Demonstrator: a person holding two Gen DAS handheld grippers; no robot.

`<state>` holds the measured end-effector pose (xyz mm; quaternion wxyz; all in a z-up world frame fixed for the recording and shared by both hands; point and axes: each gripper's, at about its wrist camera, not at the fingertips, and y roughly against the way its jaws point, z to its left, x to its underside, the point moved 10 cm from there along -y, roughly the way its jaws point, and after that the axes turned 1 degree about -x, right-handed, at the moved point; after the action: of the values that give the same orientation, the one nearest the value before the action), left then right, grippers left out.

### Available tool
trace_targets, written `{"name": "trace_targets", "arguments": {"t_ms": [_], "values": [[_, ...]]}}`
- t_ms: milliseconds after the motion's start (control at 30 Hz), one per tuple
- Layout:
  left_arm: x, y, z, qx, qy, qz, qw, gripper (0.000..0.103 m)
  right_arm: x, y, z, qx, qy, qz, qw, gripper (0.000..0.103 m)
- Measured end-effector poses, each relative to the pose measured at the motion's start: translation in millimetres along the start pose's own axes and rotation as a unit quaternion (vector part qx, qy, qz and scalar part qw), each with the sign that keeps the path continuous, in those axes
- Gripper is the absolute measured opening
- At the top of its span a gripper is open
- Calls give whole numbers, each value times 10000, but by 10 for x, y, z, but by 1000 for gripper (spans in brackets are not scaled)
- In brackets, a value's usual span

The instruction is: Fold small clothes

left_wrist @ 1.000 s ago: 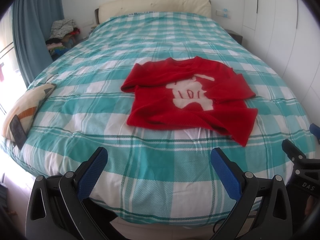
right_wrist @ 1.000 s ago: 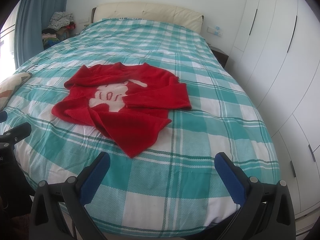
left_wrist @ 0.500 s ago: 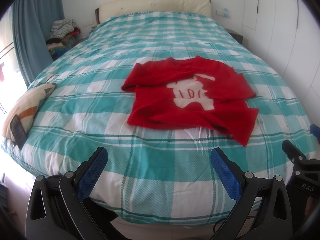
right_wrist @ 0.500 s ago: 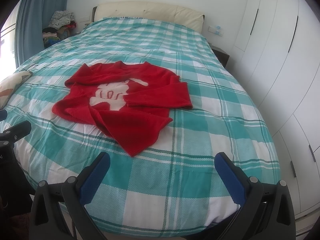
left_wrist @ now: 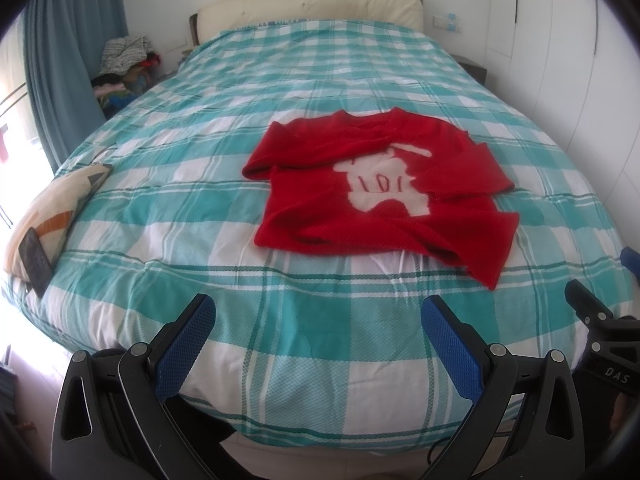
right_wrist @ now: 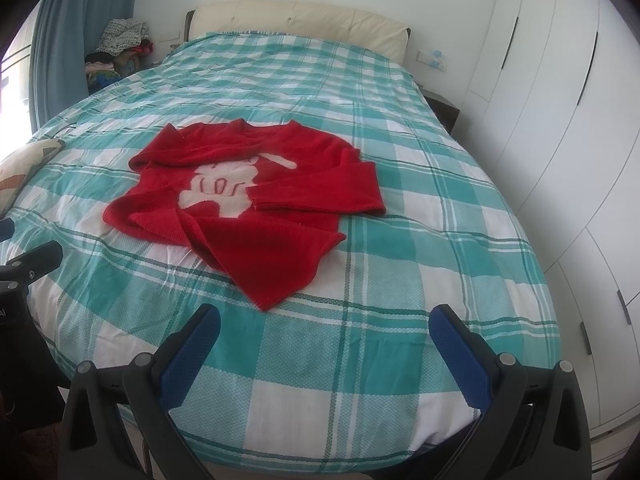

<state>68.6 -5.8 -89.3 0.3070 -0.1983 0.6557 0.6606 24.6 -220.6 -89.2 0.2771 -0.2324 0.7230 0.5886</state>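
A small red sweater point(left_wrist: 380, 192) with a white figure on its front lies on the teal-and-white checked bed point(left_wrist: 280, 92). Both sleeves are folded in over the body and the near right hem corner sticks out toward me. It also shows in the right wrist view point(right_wrist: 248, 196). My left gripper point(left_wrist: 316, 344) is open and empty, hovering over the bed's near edge, well short of the sweater. My right gripper point(right_wrist: 324, 356) is open and empty too, over the near edge to the right of the sweater.
A cream pillow point(left_wrist: 56, 208) with a dark phone point(left_wrist: 36, 262) on it lies at the bed's left edge. A heap of clothes point(left_wrist: 124, 64) sits by the blue curtain point(left_wrist: 68, 48). White wardrobe doors point(right_wrist: 560, 120) line the right side.
Both grippers have crept slightly forward toward the sweater. Nothing was gripped or released.
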Motion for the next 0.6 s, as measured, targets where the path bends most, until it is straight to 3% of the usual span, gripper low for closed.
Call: {"name": "trace_targets", "arguments": {"t_ms": [600], "values": [[10, -10, 1, -4, 4, 10, 10000, 103, 7, -15, 22, 0, 19, 19, 10000, 103]]}}
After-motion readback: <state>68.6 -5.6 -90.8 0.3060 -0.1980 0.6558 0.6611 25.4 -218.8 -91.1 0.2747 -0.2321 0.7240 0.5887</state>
